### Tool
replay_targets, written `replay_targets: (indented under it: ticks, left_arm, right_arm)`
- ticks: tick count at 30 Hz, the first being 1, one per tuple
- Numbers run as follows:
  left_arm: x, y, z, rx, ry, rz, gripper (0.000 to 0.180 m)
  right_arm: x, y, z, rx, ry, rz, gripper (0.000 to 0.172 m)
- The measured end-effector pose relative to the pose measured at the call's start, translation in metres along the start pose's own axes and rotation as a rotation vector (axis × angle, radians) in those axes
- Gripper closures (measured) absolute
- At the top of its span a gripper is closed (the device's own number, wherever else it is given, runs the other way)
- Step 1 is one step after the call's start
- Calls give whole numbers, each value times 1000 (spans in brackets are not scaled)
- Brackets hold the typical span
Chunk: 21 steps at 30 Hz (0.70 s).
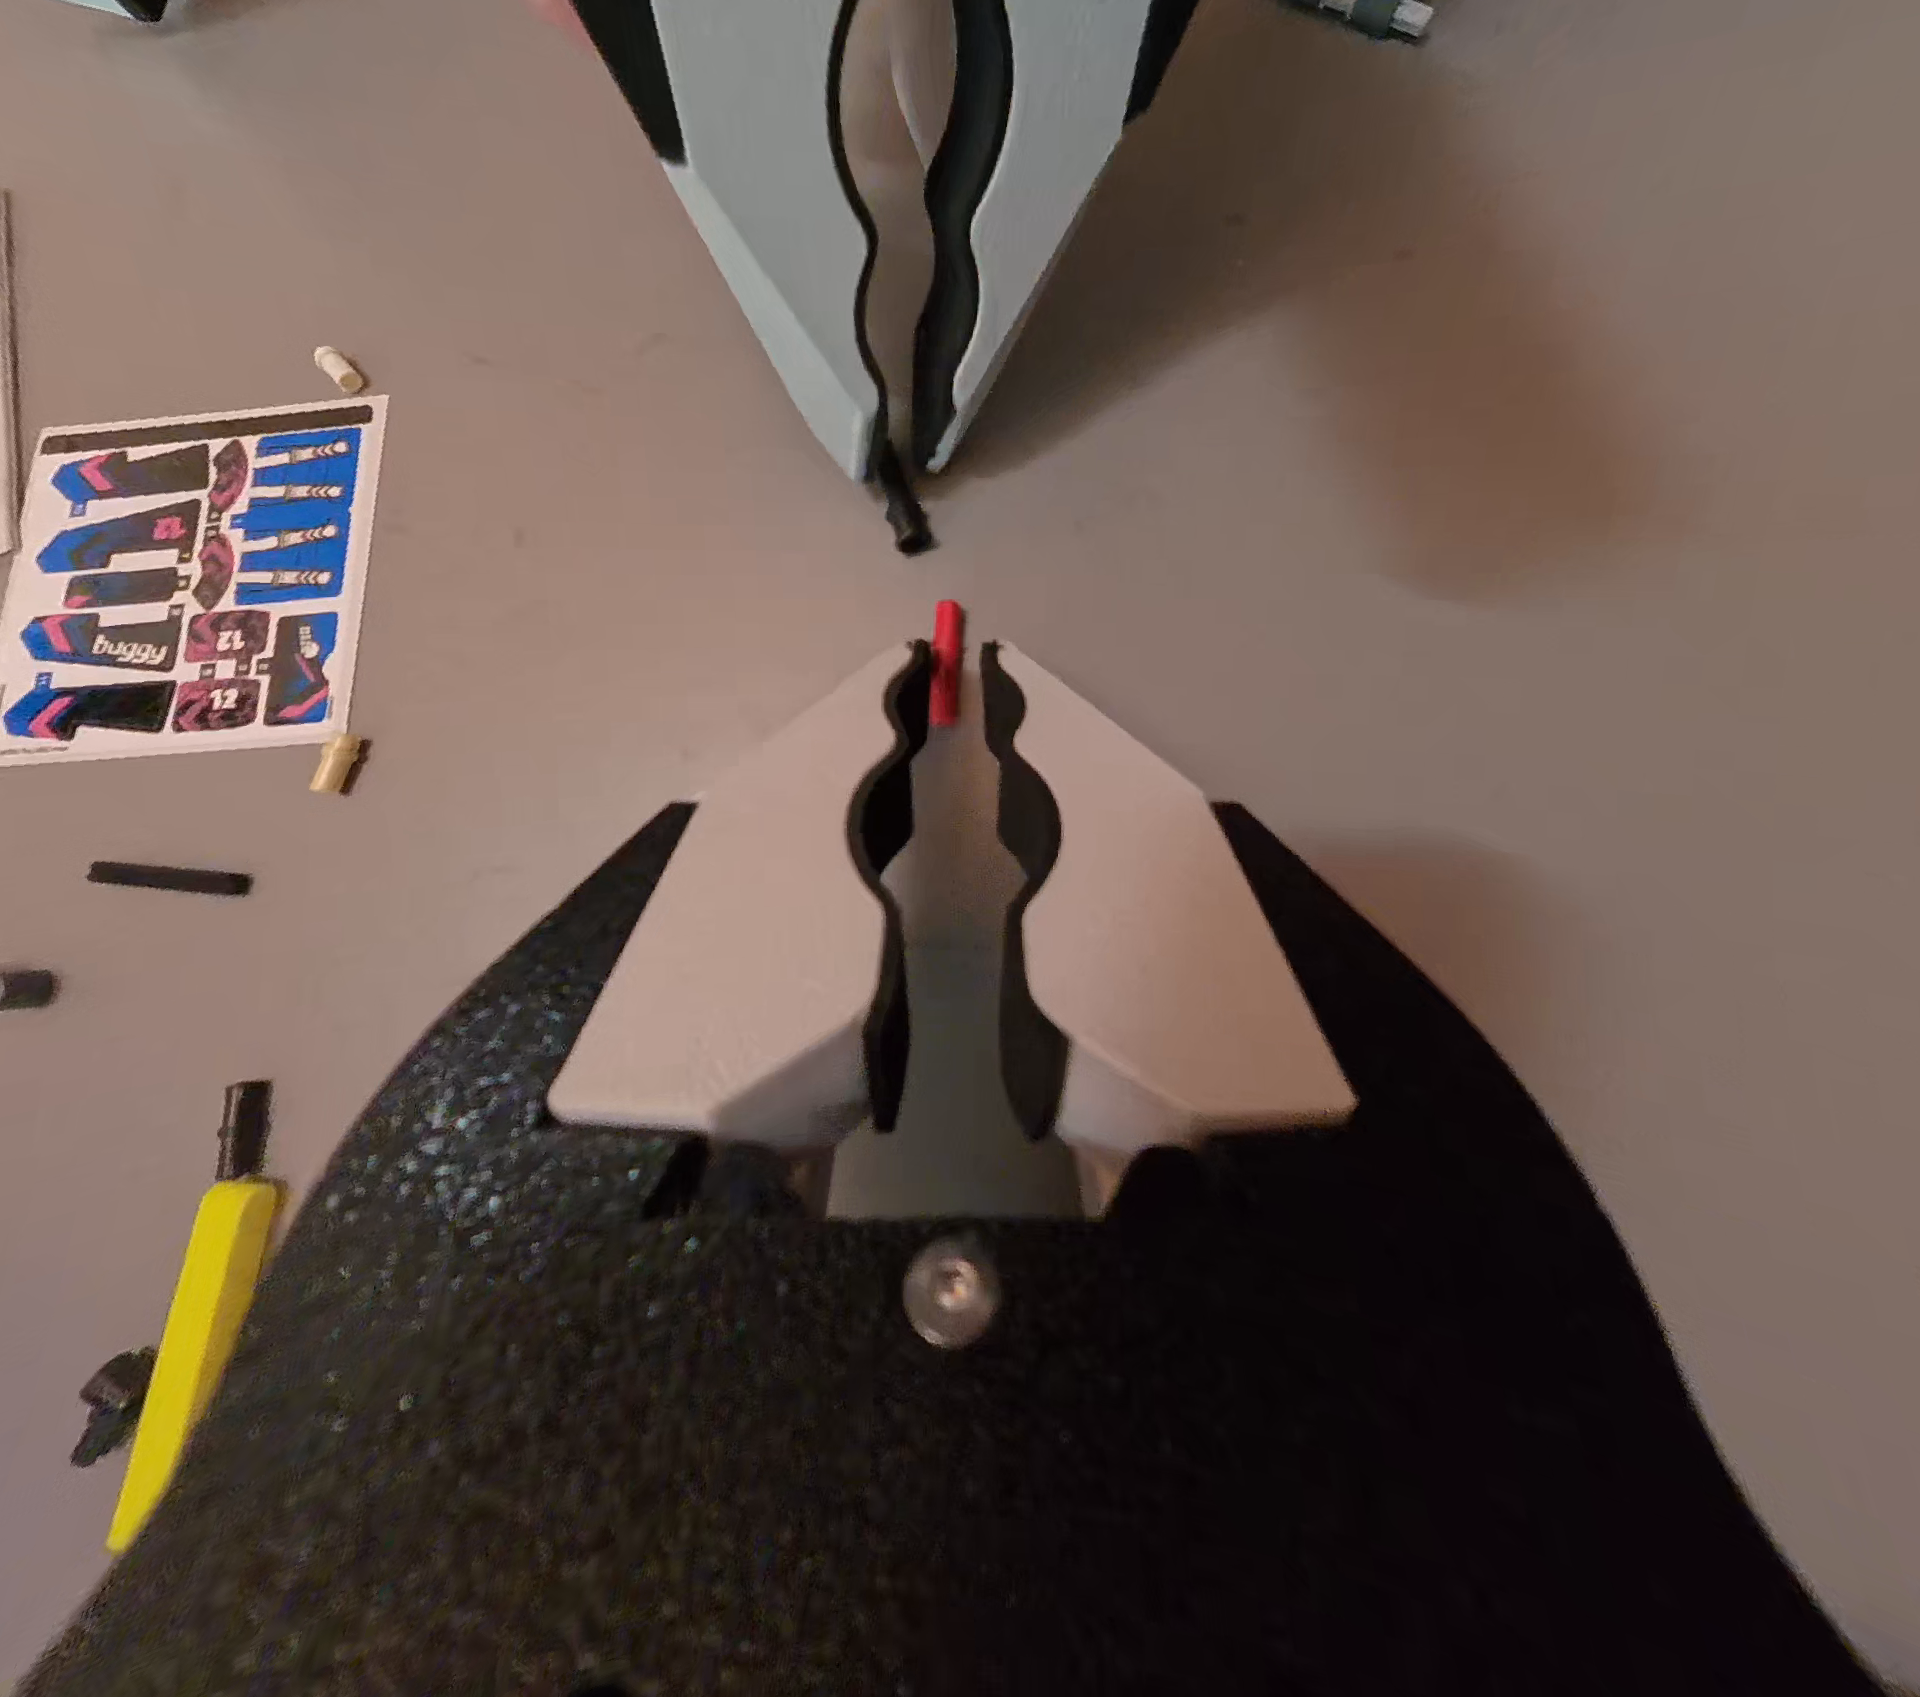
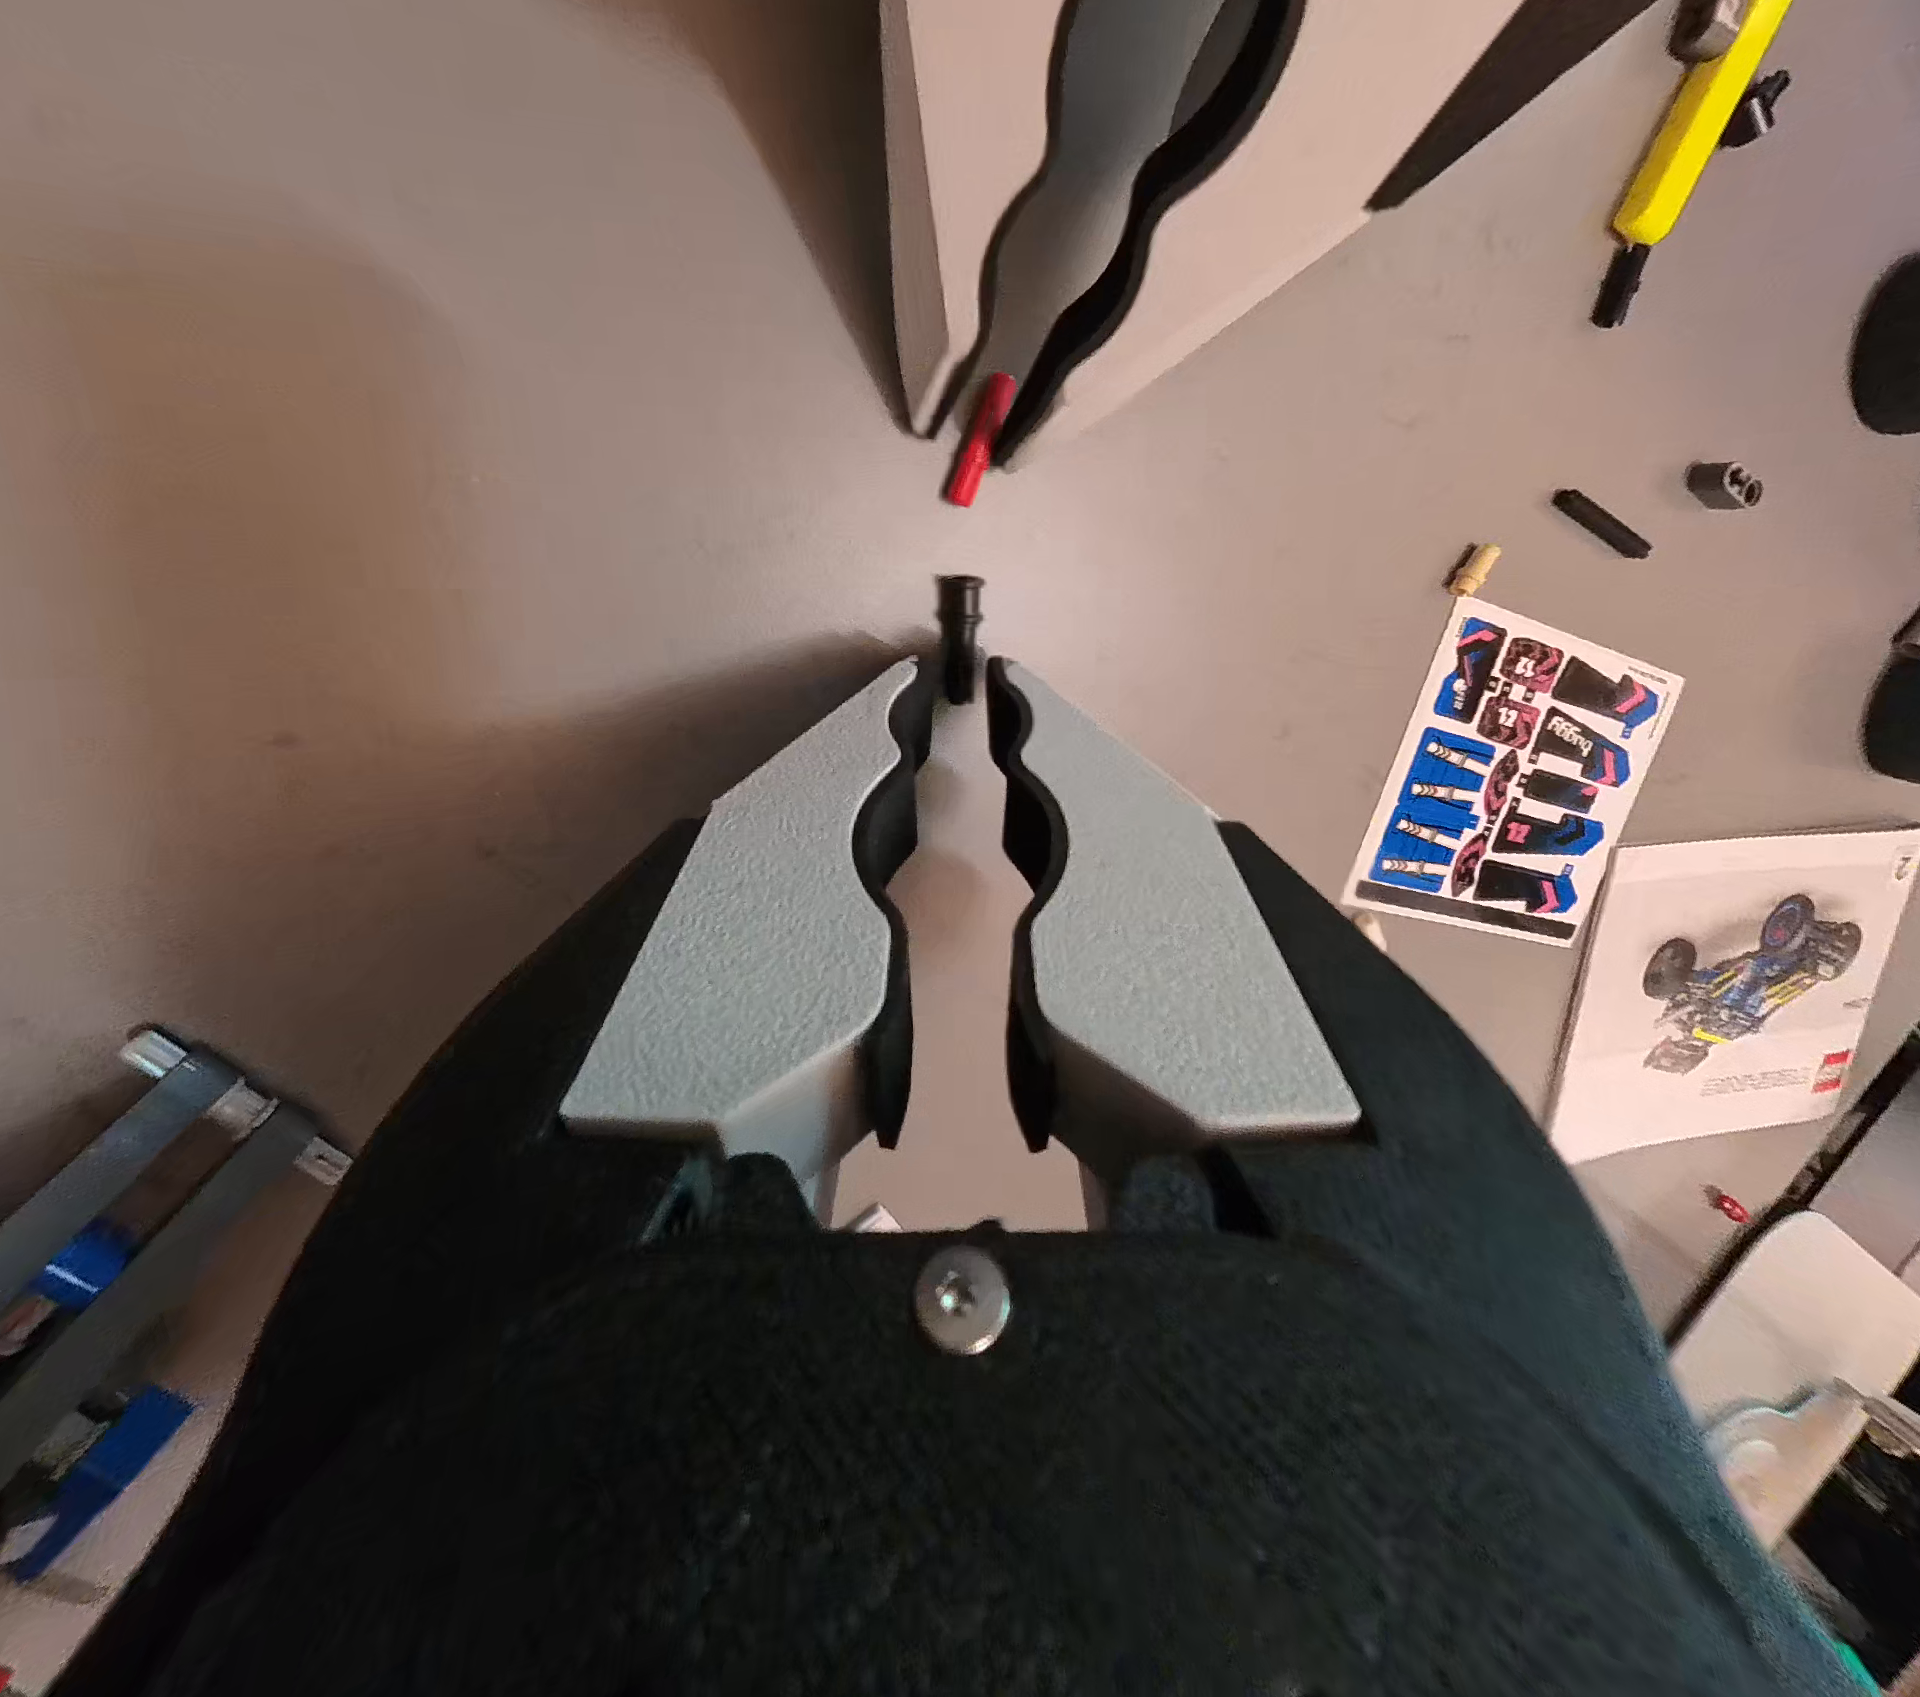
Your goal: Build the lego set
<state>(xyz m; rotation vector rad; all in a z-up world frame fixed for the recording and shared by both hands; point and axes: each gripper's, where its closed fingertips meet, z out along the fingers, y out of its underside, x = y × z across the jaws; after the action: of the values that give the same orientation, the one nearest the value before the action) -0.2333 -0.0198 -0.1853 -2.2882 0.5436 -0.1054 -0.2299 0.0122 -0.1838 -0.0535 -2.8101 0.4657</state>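
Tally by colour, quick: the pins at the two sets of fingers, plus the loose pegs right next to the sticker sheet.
Red pin: 1
Black pin: 1
Tan pegs: 2
Total: 4

Each gripper is built the same way. The left gripper (image 1: 948, 650) and the right gripper (image 2: 954, 660) are formed of two pale grey wedge-shaped fingers (image 1: 790, 899), lined on the inner faces with wavy black pads (image 2: 1029, 826). A rough, speckled black body is seen behind, fastened by one silver screw (image 1: 951, 1300).
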Motion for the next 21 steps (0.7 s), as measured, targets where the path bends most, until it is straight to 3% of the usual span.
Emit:
replay_targets:
  ticks: [6, 11, 16, 21]
  left_arm:
    - [-2, -3, 3, -1, -25, 4, 179]
    - [-16, -3, -1, 61, -69, -36, 179]
    - [-5, -2, 2, 43, -16, 5, 179]
    - [1, -1, 1, 41, 26, 2, 179]
  right_arm:
    - [-1, -9, 4, 51, 2, 48, 170]
    - [3, 5, 0, -25, 72, 145, 170]
    - [-12, 4, -4, -79, 67, 343, 171]
    - [-12, -4, -1, -83, 77, 412, 170]
